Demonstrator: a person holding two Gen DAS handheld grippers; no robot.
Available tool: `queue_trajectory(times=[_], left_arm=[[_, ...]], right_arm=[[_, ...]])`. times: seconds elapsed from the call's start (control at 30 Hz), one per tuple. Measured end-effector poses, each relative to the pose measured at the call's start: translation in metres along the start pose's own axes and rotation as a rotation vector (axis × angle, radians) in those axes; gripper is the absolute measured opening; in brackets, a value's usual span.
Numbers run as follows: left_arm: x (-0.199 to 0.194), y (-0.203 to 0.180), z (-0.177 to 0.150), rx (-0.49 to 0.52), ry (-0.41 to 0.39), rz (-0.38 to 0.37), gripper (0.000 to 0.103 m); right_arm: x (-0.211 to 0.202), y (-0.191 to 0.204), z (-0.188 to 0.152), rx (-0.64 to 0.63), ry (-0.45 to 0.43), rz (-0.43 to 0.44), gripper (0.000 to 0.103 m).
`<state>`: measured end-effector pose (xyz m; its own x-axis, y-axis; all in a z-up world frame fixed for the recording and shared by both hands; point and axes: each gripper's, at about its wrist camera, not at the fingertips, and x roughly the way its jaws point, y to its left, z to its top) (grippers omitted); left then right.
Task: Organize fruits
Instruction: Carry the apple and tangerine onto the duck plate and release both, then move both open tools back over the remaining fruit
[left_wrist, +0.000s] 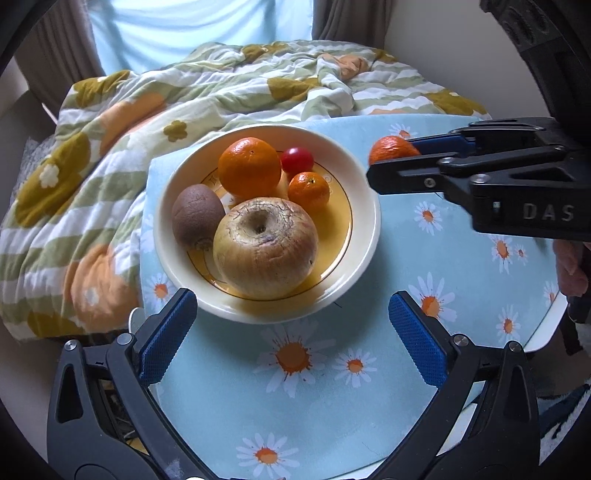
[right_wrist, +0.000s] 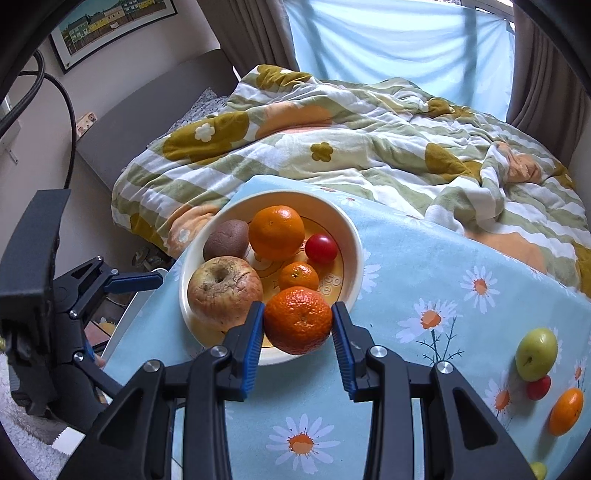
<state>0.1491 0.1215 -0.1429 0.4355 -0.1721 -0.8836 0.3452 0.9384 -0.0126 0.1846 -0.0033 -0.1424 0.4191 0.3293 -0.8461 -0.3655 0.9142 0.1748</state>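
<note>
Your right claw (right_wrist: 297, 320) is clenched on a mandarin (right_wrist: 297, 319), one blue pad pressed to each side of it. In the right wrist view the fruit sits at centre frame, over the near rim of the cream bowl (right_wrist: 352, 236). Your left claw (left_wrist: 291, 332) stands released, its pads spread wide with nothing between them, at the bottom of its own view just short of the bowl.

The step in hand looks like carrying this mandarin into the bowl. Already inside lie a wrinkled apple (right_wrist: 224, 291), a kiwi (right_wrist: 226, 240), a large orange (right_wrist: 276, 232), a cherry tomato (right_wrist: 321, 248) and a small mandarin (right_wrist: 298, 275). The next move calls for you to lower the fruit into the free spot at the near side, then let go gently so nothing rolls out.

On the daisy-print counter (right_wrist: 406, 258), at the lower right of the frame, a green apple (right_wrist: 536, 353), a second cherry tomato (right_wrist: 538, 387) and another orange fruit (right_wrist: 566, 410) still wait.

A yellow-green fruit is cut off by the bottom right edge. From the left wrist view, the right claw hides most of the held mandarin, and whether it touches the bowl you cannot tell.
</note>
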Motion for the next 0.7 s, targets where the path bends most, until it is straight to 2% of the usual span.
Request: queue_trajectory(times=[0.3, 0.5, 0.57, 0.63, 0.7], left_arm=[[-0.002, 0.0, -0.025, -0.071, 0.021, 0.016, 0.103], [0.001, -0.002, -0.035, -0.084, 0.031, 0.027, 0.103], [0.001, -0.002, -0.038, -0.094, 0.032, 0.023, 0.103], [0.001, -0.002, -0.039, -0.104, 0.035, 0.034, 0.103], [0.001, -0.003, -0.042, -0.104, 0.035, 0.05, 0.103]], right_arm=[[0.036, 0.004, 0.003, -0.059, 0.038, 0.039, 0.033], [0.048, 0.003, 0.001, -0.069, 0.059, 0.062, 0.034], [0.048, 0.004, 0.0, -0.074, 0.058, 0.066, 0.051], [0.045, 0.002, -0.001, -0.071, 0.04, 0.069, 0.085], [0.042, 0.0, -0.003, -0.067, 0.023, 0.061, 0.091]])
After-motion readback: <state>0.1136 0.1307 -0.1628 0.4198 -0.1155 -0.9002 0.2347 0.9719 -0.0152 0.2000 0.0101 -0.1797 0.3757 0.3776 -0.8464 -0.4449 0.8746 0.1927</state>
